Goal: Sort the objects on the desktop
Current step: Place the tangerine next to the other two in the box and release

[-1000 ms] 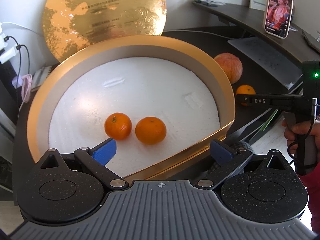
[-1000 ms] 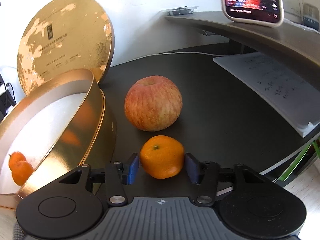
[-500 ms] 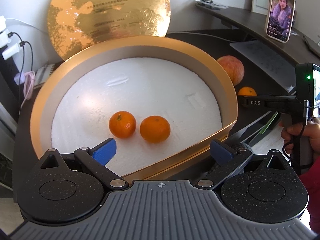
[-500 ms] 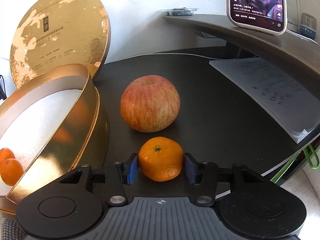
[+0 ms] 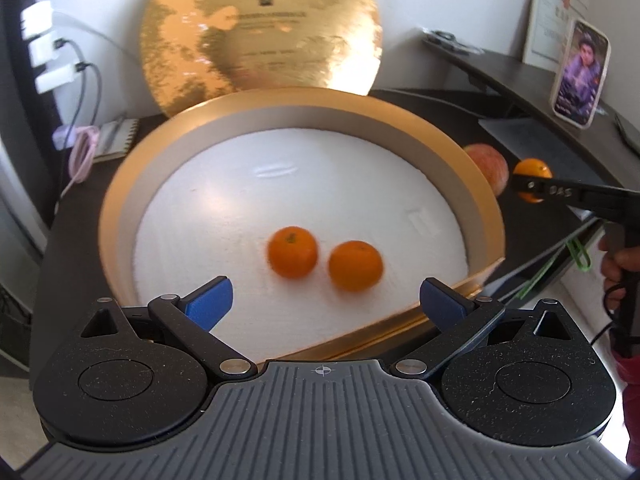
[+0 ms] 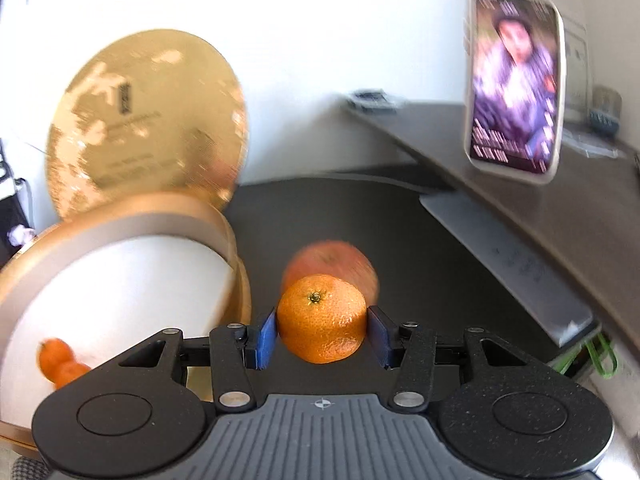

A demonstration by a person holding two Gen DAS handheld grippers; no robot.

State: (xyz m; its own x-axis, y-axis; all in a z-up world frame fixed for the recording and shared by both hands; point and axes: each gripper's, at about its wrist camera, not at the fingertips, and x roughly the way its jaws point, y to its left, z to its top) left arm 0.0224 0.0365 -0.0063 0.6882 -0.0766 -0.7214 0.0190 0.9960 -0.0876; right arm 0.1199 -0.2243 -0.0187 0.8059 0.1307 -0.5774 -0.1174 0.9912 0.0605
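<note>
Right wrist view was smeared by motion: the phone [image 6: 516, 88] on the shelf [image 6: 560, 208] and the gold lid [image 6: 148, 120] leaning on the wall were blurred, and their print could not be read. The apple [image 6: 352, 264] sat mostly hidden behind the held mandarin [image 6: 322, 324], only its top and right side showing. The box [image 6: 120, 220] was cut off at the left edge, and the two fruits inside it merged into one orange blur low at the left. In the left wrist view the box's near rim was covered by the left gripper [image 5: 324, 304], and the right gripper [image 5: 532, 186] showed only as a black finger from the side, with the hand [image 5: 618, 264] on its handle cut by the frame edge.

The round gold box [image 5: 476, 200] lay on the dark desk [image 5: 436, 108], lined with white foam. Two mandarins [image 5: 293, 252] lay inside it, near the front, just beside each other; whether they touched was unclear through the blur.

The left gripper's fingers were spread wide and held nothing, poised over the box's near edge. The right gripper [image 6: 322, 334] was clamped on the third mandarin, blue pads pressing both its sides, stem end up, to the right of the box and in front of the apple. Papers [image 6: 516, 264] lay on the desk under the shelf.
</note>
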